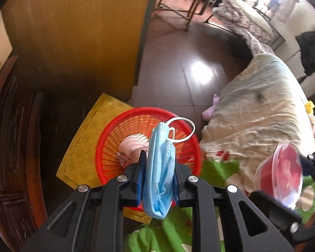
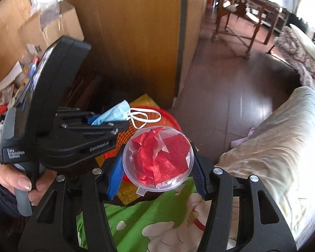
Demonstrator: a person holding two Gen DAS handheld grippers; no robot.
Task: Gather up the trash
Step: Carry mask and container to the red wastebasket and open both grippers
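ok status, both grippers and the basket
Left gripper shut on blue mask, over red basket. Right gripper shut on clear cup. Nothing blocking.

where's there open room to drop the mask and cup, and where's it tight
The red basket is open except for pale trash at its bottom. The dark floor between the yellow panel and the bed is bare. It is tight above the rim, where the blue mask and clear cup hang close together.

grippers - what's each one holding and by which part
Left gripper pinches the folded blue mask across its middle. Right gripper clamps the clear cup by its sides.
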